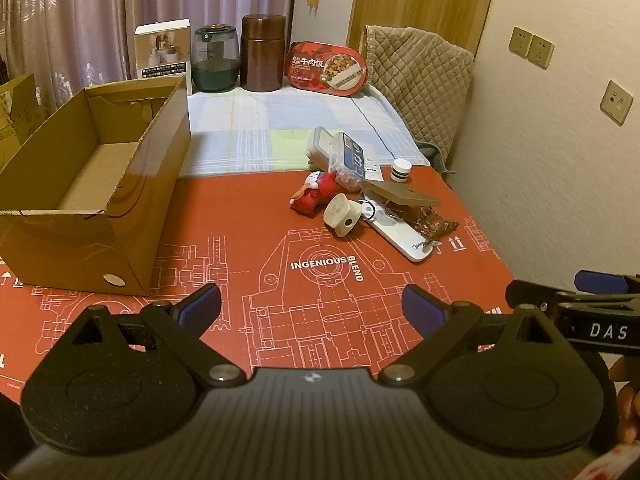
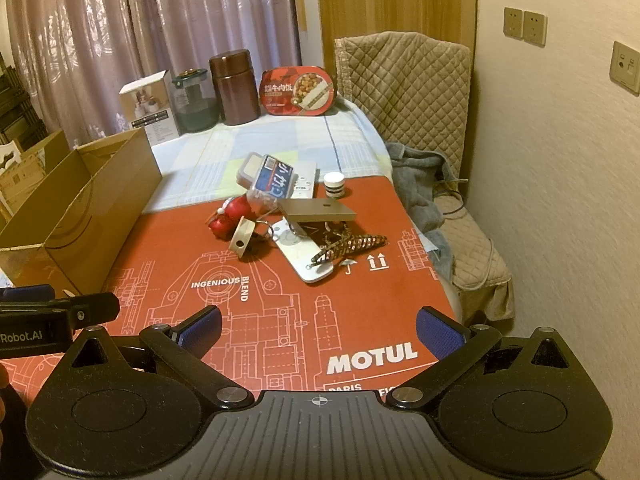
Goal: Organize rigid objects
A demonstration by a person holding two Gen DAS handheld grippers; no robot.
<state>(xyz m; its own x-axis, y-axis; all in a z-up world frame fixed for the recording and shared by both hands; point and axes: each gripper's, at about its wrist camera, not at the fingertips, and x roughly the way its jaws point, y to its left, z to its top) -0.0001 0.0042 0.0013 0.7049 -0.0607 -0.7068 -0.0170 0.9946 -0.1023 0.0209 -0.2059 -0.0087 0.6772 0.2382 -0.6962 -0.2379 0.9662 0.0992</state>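
Note:
A pile of small objects lies on the red mat (image 1: 240, 216): a red figurine (image 1: 314, 196), a cream wooden knob (image 1: 342, 213), a white remote (image 1: 400, 236), a flat tan box (image 1: 400, 194), a clear plastic container with a blue label (image 1: 348, 158) and a small white jar (image 1: 401, 171). The same pile shows in the right wrist view, with the figurine (image 2: 230, 216) and remote (image 2: 304, 256). An open empty cardboard box (image 1: 92, 184) stands to the left. My left gripper (image 1: 312, 308) is open and empty, near the mat's front. My right gripper (image 2: 318, 326) is open and empty beside it.
At the back stand a white carton (image 1: 162, 50), a dark glass jar (image 1: 215, 60), a brown canister (image 1: 263, 52) and a red meal pack (image 1: 326, 68) on a checked cloth (image 1: 280, 120). A quilted chair (image 2: 404, 92) stands right, by the wall.

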